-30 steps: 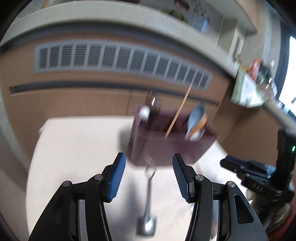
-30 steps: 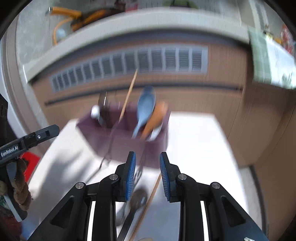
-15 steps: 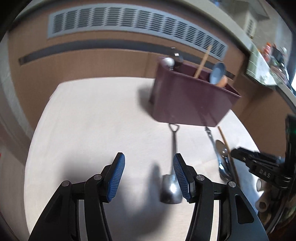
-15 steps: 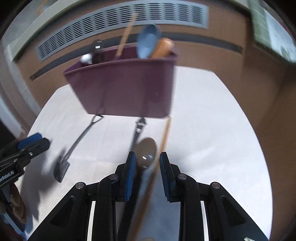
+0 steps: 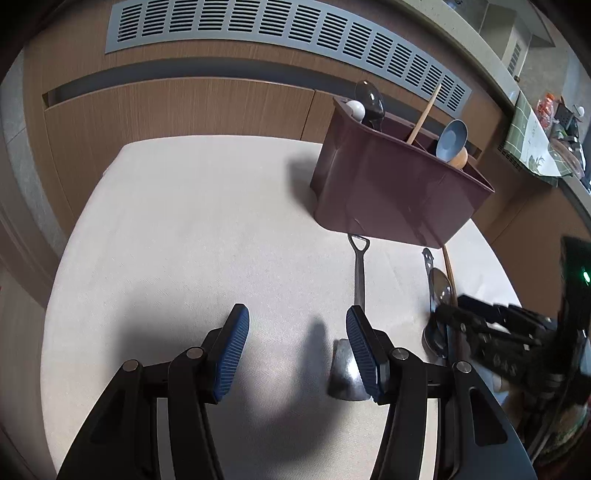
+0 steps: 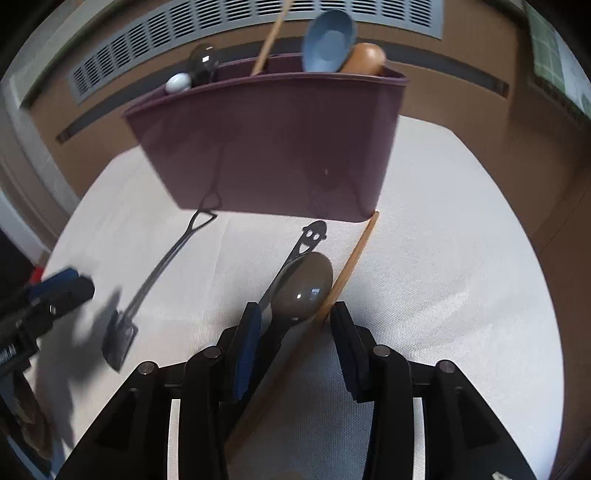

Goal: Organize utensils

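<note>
A maroon utensil holder (image 5: 399,192) (image 6: 273,147) stands on the white table and holds spoons and a wooden stick. In front of it lie a shovel-shaped metal spoon (image 5: 356,302) (image 6: 155,284), a smiley-handled utensil (image 6: 303,243), a dark spoon (image 6: 301,286) (image 5: 439,291) and a wooden chopstick (image 6: 347,269). My left gripper (image 5: 297,343) is open, low over the table, the shovel spoon's blade just beside its right finger. My right gripper (image 6: 293,334) is open, its fingers on either side of the dark spoon and chopstick.
The white table (image 5: 192,221) ends at a wooden cabinet wall with a grey vent (image 5: 258,33) behind the holder. A counter with clutter (image 5: 546,144) runs along the far right. The right gripper shows in the left wrist view (image 5: 491,332).
Both grippers have dropped toward the table and moved forward. The right gripper's fingers have opened wider and now straddle the dark spoon and chopstick. The left gripper stays open.
</note>
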### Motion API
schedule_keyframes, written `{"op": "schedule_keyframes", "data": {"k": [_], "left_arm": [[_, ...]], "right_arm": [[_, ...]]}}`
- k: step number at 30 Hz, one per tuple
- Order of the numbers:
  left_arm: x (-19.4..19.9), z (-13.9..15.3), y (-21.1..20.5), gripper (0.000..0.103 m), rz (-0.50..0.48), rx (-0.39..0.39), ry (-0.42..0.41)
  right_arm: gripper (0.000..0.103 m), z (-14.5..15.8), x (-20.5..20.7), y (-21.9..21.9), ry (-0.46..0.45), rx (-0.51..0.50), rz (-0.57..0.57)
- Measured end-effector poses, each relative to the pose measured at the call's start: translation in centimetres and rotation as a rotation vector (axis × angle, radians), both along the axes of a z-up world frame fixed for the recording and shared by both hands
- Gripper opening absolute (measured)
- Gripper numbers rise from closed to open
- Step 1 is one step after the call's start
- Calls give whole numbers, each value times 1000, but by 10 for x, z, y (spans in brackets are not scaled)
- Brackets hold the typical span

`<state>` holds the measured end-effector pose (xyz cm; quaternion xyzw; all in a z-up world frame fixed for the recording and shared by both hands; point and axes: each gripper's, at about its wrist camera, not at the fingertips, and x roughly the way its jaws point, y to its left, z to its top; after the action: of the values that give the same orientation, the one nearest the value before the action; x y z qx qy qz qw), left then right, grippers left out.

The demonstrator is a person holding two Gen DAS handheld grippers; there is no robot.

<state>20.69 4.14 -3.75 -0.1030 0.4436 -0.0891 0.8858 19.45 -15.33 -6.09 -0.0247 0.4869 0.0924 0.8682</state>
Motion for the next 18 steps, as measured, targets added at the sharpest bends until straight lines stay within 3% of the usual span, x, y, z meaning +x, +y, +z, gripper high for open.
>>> {"op": "schedule_keyframes", "data": {"k": [5,11,14,18], "left_arm": [[-5,8,-6,56,-41,4,-16],[-3,7,-11,56,-74,-6,-14],[-2,3,-12,56,-79,-15,-10],[-4,-2,-15,56,-90,-5,-2]], "right_arm": [[26,1,-31,-12,10,50,93],[26,3,-62,-40,49,165,158],[26,8,-62,-49,58,182,124],[28,26,-42,-43,-49,106,48]]}}
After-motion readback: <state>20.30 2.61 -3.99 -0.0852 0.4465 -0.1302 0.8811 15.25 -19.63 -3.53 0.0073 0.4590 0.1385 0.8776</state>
